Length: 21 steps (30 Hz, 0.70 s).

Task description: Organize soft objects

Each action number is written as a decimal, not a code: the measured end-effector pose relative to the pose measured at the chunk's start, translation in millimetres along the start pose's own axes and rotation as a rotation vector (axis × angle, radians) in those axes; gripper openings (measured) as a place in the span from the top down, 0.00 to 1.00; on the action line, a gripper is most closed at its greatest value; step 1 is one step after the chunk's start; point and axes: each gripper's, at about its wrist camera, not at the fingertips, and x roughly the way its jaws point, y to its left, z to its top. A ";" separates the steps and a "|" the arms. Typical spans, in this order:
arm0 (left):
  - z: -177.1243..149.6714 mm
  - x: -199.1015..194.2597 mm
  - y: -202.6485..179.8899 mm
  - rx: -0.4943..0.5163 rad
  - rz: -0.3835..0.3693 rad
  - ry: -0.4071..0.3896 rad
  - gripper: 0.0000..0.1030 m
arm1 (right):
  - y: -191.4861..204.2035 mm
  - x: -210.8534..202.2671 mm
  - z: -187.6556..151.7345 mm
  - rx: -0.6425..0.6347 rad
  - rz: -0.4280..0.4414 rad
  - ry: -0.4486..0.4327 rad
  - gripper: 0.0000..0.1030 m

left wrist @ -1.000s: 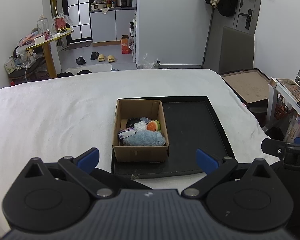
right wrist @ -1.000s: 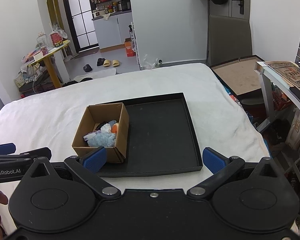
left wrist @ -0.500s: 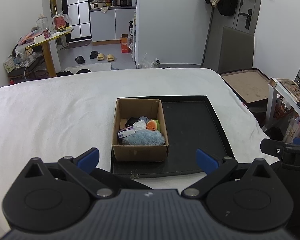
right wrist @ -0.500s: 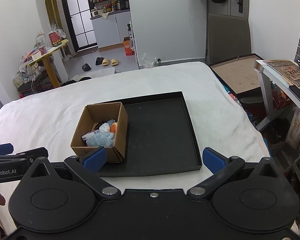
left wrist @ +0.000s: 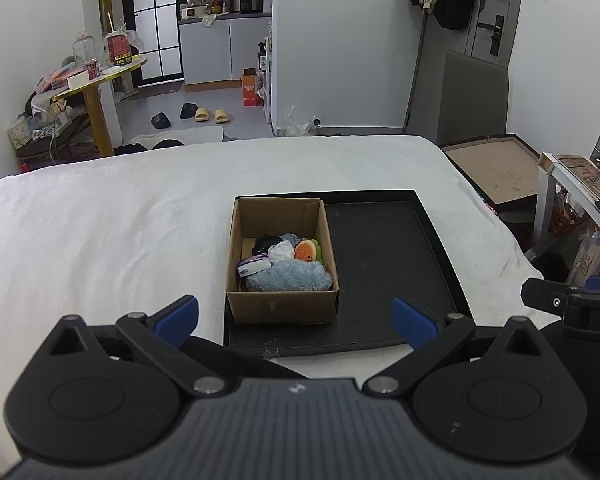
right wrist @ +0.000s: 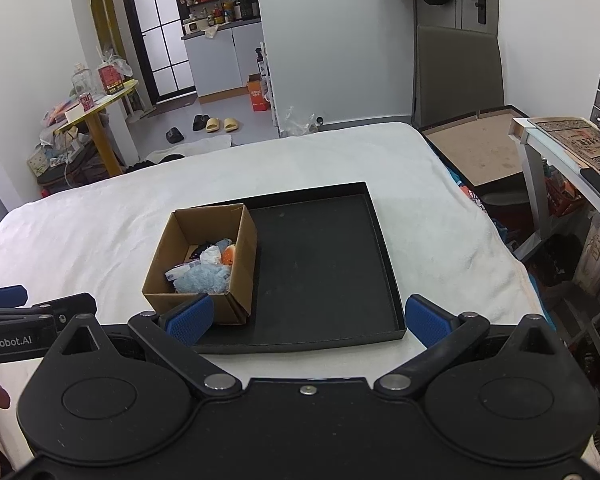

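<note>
On the white bed [left wrist: 100, 240] a black tray [left wrist: 384, 264] carries an open cardboard box [left wrist: 282, 304] in its left half, against the tray's left and far edges; the tray's right half is bare. The soft objects lie heaped at the box's near end: a fluffy blue cloth [left wrist: 290, 276], an orange-and-green plush [left wrist: 307, 250], a white crumpled piece [left wrist: 281, 251], something black [left wrist: 267, 243] and a small purple-and-white packet [left wrist: 254, 265]. The left gripper [left wrist: 296, 318] and right gripper [right wrist: 307, 320] hang short of the tray's near edge, both spread wide and carrying nothing. This fits either soft things gathered into the box with the job finished, or a full box waiting to be emptied onto the tray; the views cannot decide, so no particular move follows. The box's near wall hides the heap's lower part, and what the black and white pieces are is unclear.
</note>
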 end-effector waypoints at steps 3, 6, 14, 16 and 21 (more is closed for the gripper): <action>0.5 -0.5 0.1 0.003 0.000 -0.001 0.01 | -0.4 0.6 -0.6 0.003 -0.001 0.002 0.00; 0.4 -0.5 -0.3 0.003 -0.001 -0.001 0.01 | -0.4 0.6 -0.4 0.003 -0.003 0.002 0.00; -0.2 0.0 -1.3 0.003 0.000 -0.001 0.01 | 0.8 0.0 -0.9 -0.001 -0.008 -0.003 0.00; -0.6 0.1 -1.2 0.000 0.001 -0.002 0.01 | 0.9 0.1 -1.0 0.001 -0.007 0.000 0.00; -0.9 0.7 -0.2 -0.003 0.000 0.001 0.01 | 2.2 -0.2 -2.8 -0.006 -0.006 0.000 0.00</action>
